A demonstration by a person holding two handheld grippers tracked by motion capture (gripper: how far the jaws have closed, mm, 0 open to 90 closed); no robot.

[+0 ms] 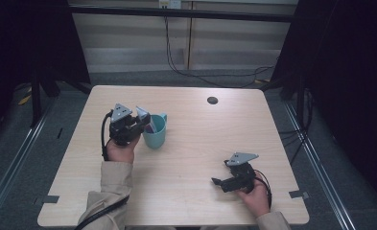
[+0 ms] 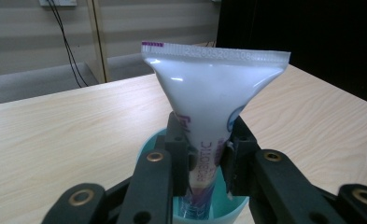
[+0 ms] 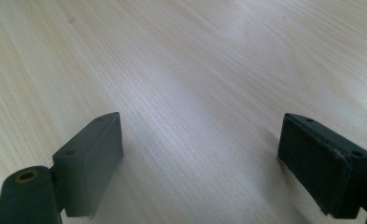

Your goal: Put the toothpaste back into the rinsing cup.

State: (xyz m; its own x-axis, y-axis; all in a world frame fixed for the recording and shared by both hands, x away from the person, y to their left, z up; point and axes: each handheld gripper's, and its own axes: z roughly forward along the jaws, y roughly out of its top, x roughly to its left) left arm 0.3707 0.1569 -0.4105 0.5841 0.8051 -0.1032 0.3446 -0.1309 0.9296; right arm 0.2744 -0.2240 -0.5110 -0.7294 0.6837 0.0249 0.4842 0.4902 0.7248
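A teal cup (image 1: 156, 134) with a handle stands on the wooden table (image 1: 191, 124), left of the middle. My left gripper (image 1: 142, 123) is shut on a white toothpaste tube (image 2: 209, 107), crimped flat end up, whose lower end reaches down inside the teal cup (image 2: 228, 210). Purple lettering runs along the tube between the jaws. My right gripper (image 1: 218, 183) rests low over the table near the front right, held by a hand, and stands open. In the right gripper view its two pads (image 3: 90, 161) are wide apart over bare wood with nothing between them.
A round dark cable hole (image 1: 212, 100) sits near the table's far edge. Black frame posts and cables stand beyond the table on the grey floor. Dark curtains hang at both sides.
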